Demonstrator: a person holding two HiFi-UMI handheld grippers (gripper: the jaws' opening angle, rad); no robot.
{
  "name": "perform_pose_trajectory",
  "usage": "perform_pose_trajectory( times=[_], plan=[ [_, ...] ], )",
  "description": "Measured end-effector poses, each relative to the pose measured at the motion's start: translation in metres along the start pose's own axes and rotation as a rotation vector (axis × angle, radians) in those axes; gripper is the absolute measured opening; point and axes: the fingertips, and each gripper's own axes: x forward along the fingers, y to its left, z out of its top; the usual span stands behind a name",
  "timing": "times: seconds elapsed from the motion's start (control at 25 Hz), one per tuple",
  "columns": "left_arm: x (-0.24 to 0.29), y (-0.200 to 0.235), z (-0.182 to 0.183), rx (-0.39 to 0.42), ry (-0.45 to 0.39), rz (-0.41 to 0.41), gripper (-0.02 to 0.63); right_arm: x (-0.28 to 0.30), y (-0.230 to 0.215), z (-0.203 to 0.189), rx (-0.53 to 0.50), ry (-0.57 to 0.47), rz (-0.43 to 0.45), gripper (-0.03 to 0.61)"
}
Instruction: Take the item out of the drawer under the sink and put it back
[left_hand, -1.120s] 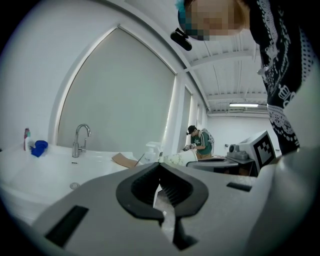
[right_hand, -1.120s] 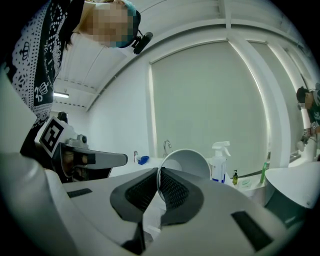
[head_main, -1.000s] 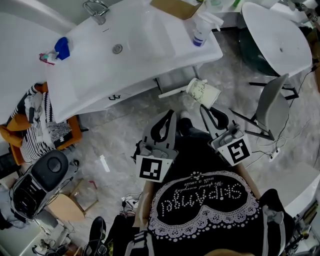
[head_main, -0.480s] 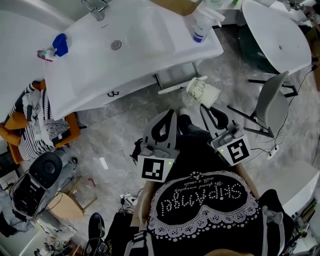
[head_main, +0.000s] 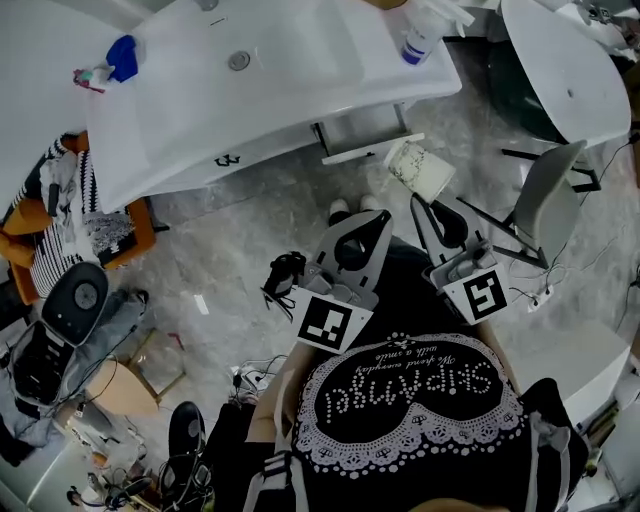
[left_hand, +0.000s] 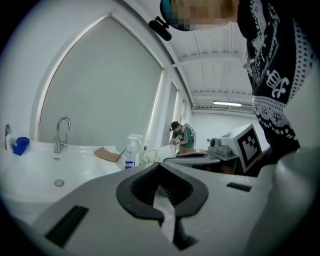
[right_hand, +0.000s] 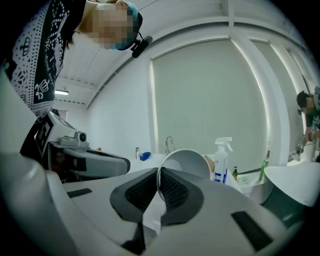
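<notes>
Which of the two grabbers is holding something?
The right gripper: its jaws pinch the rim of the cup. The left gripper is shut on nothing.

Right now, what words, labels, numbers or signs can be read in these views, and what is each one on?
"SHIPANGEL", roughly: studded letters on the person's black shirt, seen upside down; spelling unsure.
Script line beside it: too small to read.
Spray bottle label: too small to read.
Cup print: too blurred to read.
Marker squares on the left gripper and right gripper: black-and-white patterns, no letters.
</notes>
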Motion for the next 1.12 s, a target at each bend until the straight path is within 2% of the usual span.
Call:
perform_pose_trajectory(
  times=[0.44,0.72,0.88,1.0,1.04,1.12],
  plan=[
    [-0.003,0.003,-0.002,0.005,0.008,-0.001,0.003,0.003,0.006,-0.001,-0.029,0.018,0.012,0.028],
    [-0.005,0.012,-0.004,-0.003,0.008,0.011,0.003,0.019,-0.003,-0.005,-0.242,0.085,-0.003,0.027],
    [-0.006,0.017,-0.002,0.013,0.006,0.021,0.003,0.022,-0.010,-0.024,-0.433,0.228,0.037,0.026],
    [-0.008,0.023,-0.003,0.016,0.002,0.043,0.003,0.030,-0.015,-0.040,-0.472,0.292,0.045,0.026],
    [-0.008,0.027,-0.002,-0.003,-0.006,0.059,0.003,0.034,-0.016,-0.045,-0.474,0.303,0.050,0.027],
    [-0.009,0.035,-0.001,-0.093,-0.041,0.109,0.003,0.041,-0.018,-0.054,-0.468,0.321,0.065,0.026]
  ],
)
